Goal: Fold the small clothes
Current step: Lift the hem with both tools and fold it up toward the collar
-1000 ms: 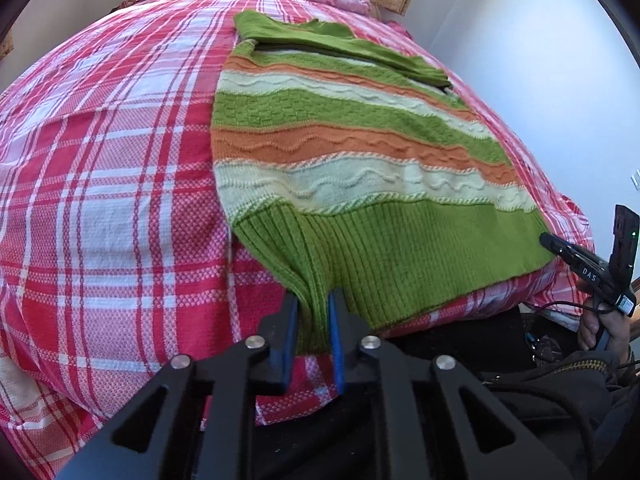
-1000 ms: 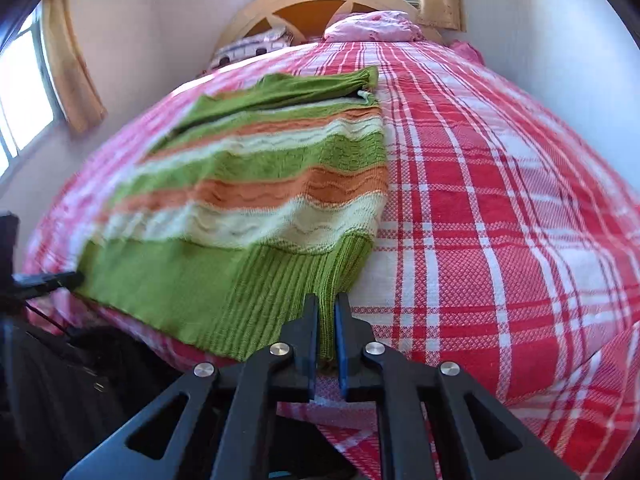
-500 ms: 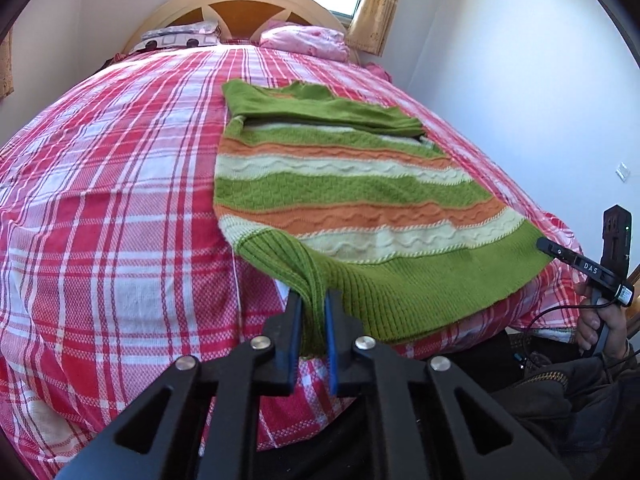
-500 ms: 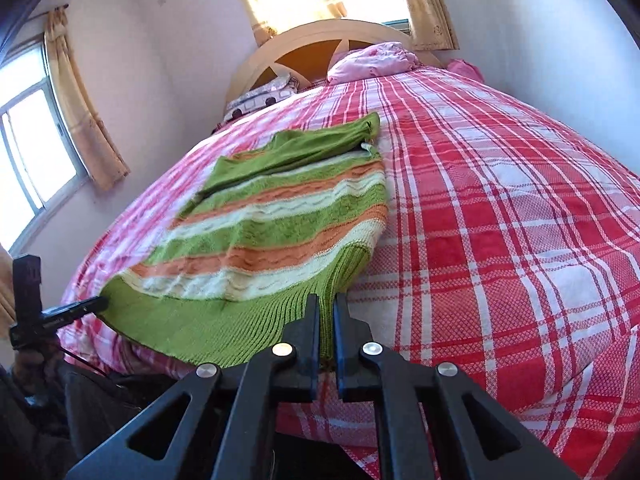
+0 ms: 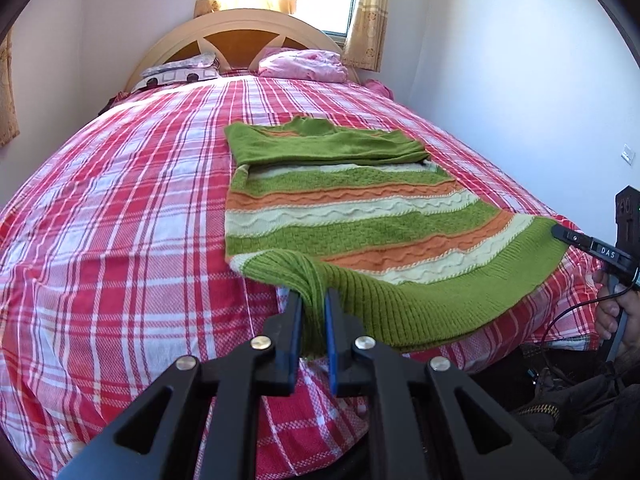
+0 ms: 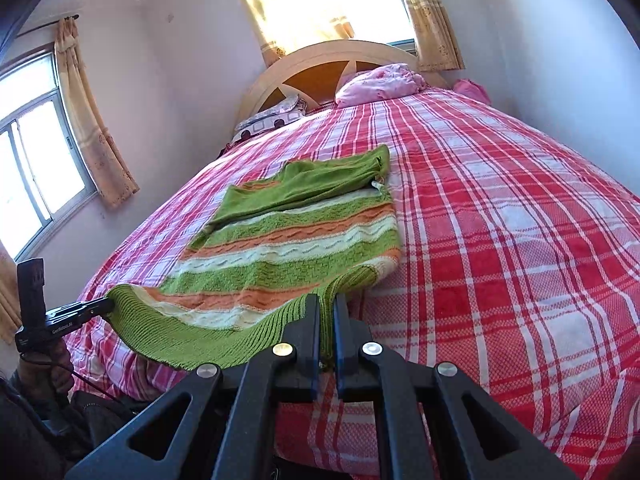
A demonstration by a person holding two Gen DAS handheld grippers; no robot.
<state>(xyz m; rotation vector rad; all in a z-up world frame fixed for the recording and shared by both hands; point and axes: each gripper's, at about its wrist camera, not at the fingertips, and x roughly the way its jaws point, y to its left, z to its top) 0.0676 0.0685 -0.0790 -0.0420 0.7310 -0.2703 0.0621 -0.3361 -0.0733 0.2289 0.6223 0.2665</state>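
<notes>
The left wrist view shows the right gripper (image 5: 560, 234) at the sweater's (image 5: 360, 208) far hem corner, with a hand (image 5: 616, 312) below it; the right wrist view alone shows a side window (image 6: 36, 168) with its curtain (image 6: 92, 132). The striped green, orange and cream sweater lies on the plaid bed (image 5: 120, 240) near its foot edge, sleeves folded across the top. The left gripper (image 5: 312, 304) has its fingers closed on one ribbed hem corner, the right gripper's fingers on the other, both corners raised off the bed. Pillows (image 5: 300, 64) lie against the headboard (image 5: 236, 36).
</notes>
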